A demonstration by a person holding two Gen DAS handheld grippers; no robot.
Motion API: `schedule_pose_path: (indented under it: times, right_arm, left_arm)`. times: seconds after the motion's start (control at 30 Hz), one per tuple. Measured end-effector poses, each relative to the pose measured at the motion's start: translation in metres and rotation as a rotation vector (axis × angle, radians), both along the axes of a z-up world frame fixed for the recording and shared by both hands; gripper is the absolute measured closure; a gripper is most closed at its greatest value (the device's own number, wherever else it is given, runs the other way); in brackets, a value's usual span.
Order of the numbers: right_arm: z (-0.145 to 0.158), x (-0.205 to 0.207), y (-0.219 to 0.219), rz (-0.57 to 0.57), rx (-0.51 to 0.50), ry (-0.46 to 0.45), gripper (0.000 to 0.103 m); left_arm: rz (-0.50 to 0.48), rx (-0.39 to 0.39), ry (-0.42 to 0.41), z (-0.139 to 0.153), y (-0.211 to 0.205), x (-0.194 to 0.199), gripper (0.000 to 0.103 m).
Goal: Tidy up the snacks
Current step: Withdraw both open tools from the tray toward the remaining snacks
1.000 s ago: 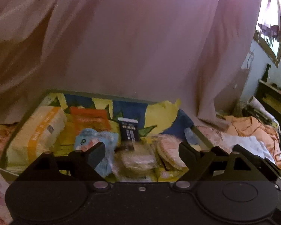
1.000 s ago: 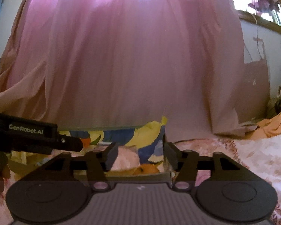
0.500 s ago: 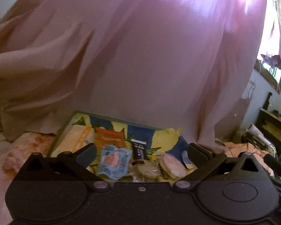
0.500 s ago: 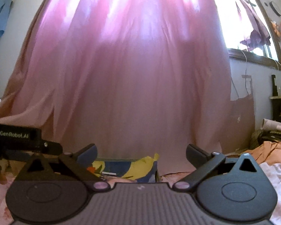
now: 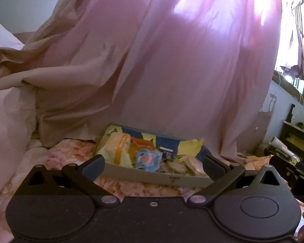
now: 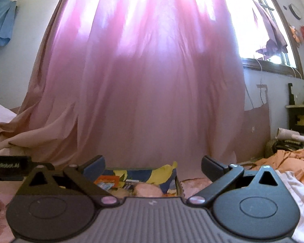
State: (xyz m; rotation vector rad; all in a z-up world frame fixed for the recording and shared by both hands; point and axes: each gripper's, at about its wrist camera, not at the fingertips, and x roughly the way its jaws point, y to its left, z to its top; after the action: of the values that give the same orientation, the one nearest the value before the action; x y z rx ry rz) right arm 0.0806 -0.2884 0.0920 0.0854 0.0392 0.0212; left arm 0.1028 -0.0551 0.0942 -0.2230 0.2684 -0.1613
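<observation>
— Grippers? 
— My left gripper (image 5: 153, 165) and right gripper (image 6: 153, 166) both gape wide, holding nothing.
— Snacks?
— Inside the tray (image 5: 152, 177), which sits on the bedspread (image 5: 71, 154) before the pink curtain (image 5: 182, 70).

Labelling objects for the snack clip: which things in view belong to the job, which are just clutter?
Job:
tray
yellow pack
orange packet
blue pouch
round biscuits
left tongs, open
right tongs, open

Clutter:
pink curtain
orange cloth
window
</observation>
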Motion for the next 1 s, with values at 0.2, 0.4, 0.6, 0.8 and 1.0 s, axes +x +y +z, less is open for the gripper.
schedule_pose_path:
  times: [0.2,0.4,0.6,0.8,1.0]
  right_arm:
    - [-0.016,-0.026,0.0,0.017,-0.013,0.07,0.0]
    - [-0.03,-0.041,0.0,0.024,-0.032,0.173,0.0]
    - [-0.048,-0.048,0.006,0.022,-0.06,0.284,0.0]
    - [-0.066,-0.043,0.008,0.021,-0.052,0.381,0.0]
    - [-0.08,-0.034,0.008,0.014,-0.046,0.461,0.0]
  left_arm:
    - [0.004,0.016,0.009,-0.016,0.01,-0.03,0.001]
    - [-0.012,0.039,0.041,-0.034,0.011,-0.048,0.001]
    - [-0.035,0.082,0.094,-0.056,0.01,-0.055,0.001]
    - [-0.043,0.107,0.156,-0.073,0.01,-0.052,0.001]
    - [-0.048,0.147,0.222,-0.088,0.01,-0.043,0.001]
